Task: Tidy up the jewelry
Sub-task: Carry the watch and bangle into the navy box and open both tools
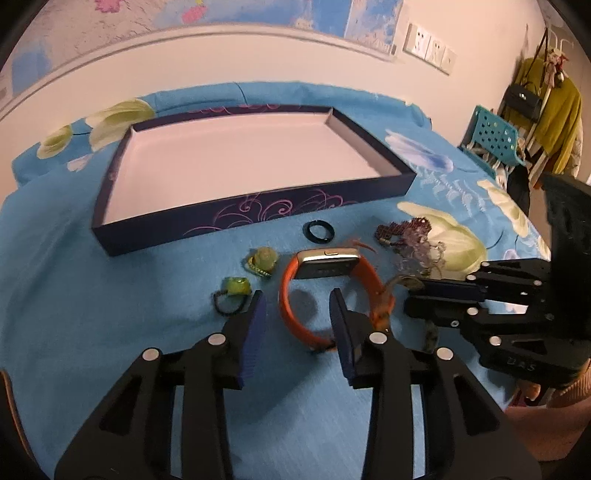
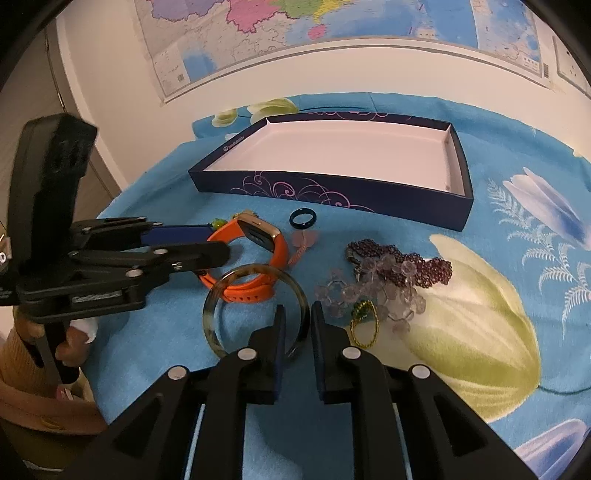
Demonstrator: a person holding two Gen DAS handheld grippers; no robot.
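Left fingers (image 1: 266,314) straddling orange watch (image 1: 325,273) strap, right fingers (image 2: 282,325) pinching bangle (image 2: 255,310)

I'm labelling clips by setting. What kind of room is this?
Probably a home room, perhaps a bedroom: a floral blue cloth covers the surface, a wall map hangs behind, and a handbag hangs over clothes.

Warm, fairly dim indoor light is tinting both views, giving the wall (image 1: 258,66) a pinkish cast. Soft shadows are pooling under the orange smartwatch (image 1: 325,291) and beside the left gripper (image 1: 297,314) on the blue floral cloth (image 1: 110,295). The fisheye lens is bending the wall map (image 2: 295,33) and darkening every corner. The hanging clothes (image 1: 550,110) are smearing slightly, as is the person's hand (image 2: 70,347).
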